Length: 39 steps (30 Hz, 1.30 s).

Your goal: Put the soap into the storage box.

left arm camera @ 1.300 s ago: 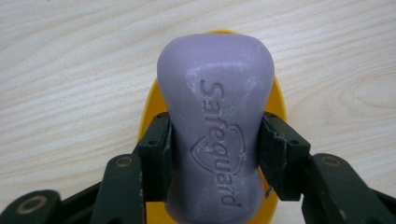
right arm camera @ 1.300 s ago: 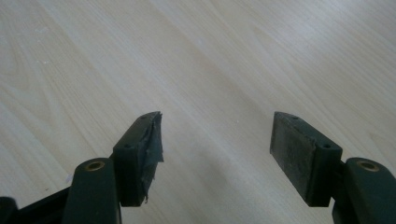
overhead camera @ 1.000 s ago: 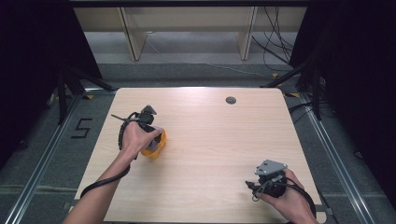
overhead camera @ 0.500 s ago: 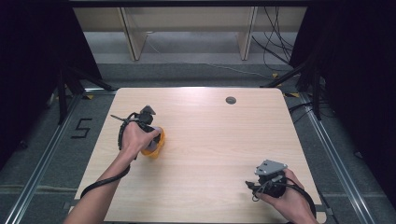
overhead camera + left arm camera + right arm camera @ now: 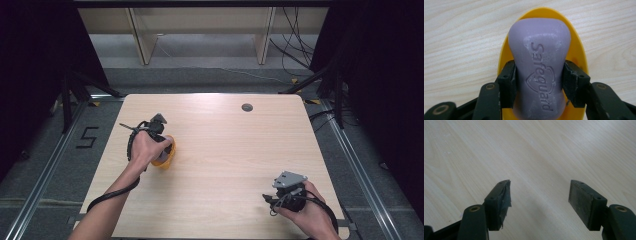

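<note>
While pinching the purple bar of soap (image 5: 539,67) at its narrow waist, left gripper (image 5: 539,83) pointing down at the wooden table (image 5: 235,150), one black pad pressed against each side of the bar. Soap lying lengthwise in a yellow oval dish (image 5: 576,50), rounded far end toward the dish's far rim, stamped brand lettering facing up. Dish flat on the table, yellow rim showing on both sides of the bar and beyond its far end. Pale scuffs across the soap's upper surface.

Seen from above: left gripper (image 5: 161,142) over the left half of the table, wrapped by the left hand (image 5: 144,150), forearm entering from the bottom edge, black cable looping back along the arm. Yellow dish (image 5: 167,159) peeking out just beside that hand, soap itself hidden beneath it.

Right gripper (image 5: 289,192) near the table's front right corner, well apart from the dish, held in the right hand (image 5: 307,215), grey three-cornered plate on top. Right gripper (image 5: 540,200) spread wide, nothing between the pads, only bare wood grain ahead. Torn tape on the inner face of one pad (image 5: 505,200).

Small dark round hole (image 5: 247,107) in the tabletop near the far edge. Grey floor around the table, marked with a "5" (image 5: 87,137) at the left.
</note>
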Available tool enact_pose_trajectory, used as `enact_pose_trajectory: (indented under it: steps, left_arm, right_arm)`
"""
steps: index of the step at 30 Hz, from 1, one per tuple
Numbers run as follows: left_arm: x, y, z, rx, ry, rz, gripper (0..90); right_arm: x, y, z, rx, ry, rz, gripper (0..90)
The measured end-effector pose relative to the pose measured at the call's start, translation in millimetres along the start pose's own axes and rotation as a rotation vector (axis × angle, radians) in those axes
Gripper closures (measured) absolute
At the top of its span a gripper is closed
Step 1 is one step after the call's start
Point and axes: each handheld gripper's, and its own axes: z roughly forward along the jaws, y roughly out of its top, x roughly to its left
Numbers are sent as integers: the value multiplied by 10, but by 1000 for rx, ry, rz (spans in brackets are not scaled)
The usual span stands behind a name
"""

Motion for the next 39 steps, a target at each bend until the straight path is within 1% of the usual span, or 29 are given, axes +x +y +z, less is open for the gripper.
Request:
enact_pose_trajectory:
  steps: [8, 9, 10, 13, 17, 19, 21, 23, 24, 25, 26, 27, 28, 29, 30, 31, 32, 33, 34, 36, 37, 39]
  left_arm:
    - [10, -19, 16, -2, -9, 4, 489]
    - [18, -16, 11, 14, -12, 8, 489]
    - [23, -28, 20, 3, -15, 0, 487]
    - [34, -37, 19, 6, -19, 5, 477]
    - [56, -68, -45, -28, -42, 4, 462]
    - [60, -74, -68, -33, -45, 6, 455]
    - [66, -86, -125, -48, -46, 12, 448]
    - [71, -106, -191, -79, -53, 18, 445]
    - [72, -129, -252, -96, -57, 23, 442]
    - [72, -129, -252, -96, -57, 23, 442]
    - [68, -162, -317, -115, -60, 24, 441]
    - [68, -162, -317, -115, -60, 24, 441]
    - [69, -185, -356, -123, -71, 26, 441]
    - [72, -201, -377, -131, -70, 34, 441]
    - [67, -253, -423, -169, -73, 28, 439]
    - [67, -253, -423, -169, -73, 28, 439]
    - [75, -274, -447, -182, -75, 38, 439]
    - [72, -300, -474, -193, -83, 33, 439]
    - [82, -347, -528, -201, -92, 47, 439]
    - [94, -412, -572, -219, -95, 59, 439]
    - [94, -412, -572, -219, -95, 59, 439]
    - [102, -496, -603, -264, -96, 66, 441]
  right_arm:
    - [2, 0, 1, 1, 0, 0, 347]
    - [2, 0, 1, 1, 0, -1, 347]
    - [0, 0, -1, 0, 0, 0, 345]
    - [2, -1, 1, 4, -1, 3, 344]
    - [8, 0, -1, 11, 3, 5, 342]
    - [7, 0, 0, 10, 3, 5, 341]
    - [6, 0, 0, 10, 3, 6, 340]
    - [6, 1, 1, 10, 2, 6, 339]
    - [5, 0, 2, 9, 1, 6, 337]
    - [5, -2, 4, 5, -1, 7, 337]
    - [4, -2, 4, 5, -1, 7, 336]
    - [4, -2, 4, 5, -1, 7, 336]
    - [4, -2, 4, 5, -2, 7, 335]
    - [4, -2, 4, 5, -2, 7, 335]
    - [3, -2, 4, 4, -2, 7, 334]
    - [3, -2, 4, 4, -2, 7, 334]
    - [2, -2, 4, 4, -2, 8, 334]
    - [1, -3, 3, 3, -1, 11, 333]
    - [-1, -3, 2, 1, -4, 13, 333]
    - [-4, -2, -2, 5, 1, 15, 332]
    - [-4, -2, -2, 5, 1, 15, 332]
    - [-5, -3, -1, 0, 0, 18, 332]
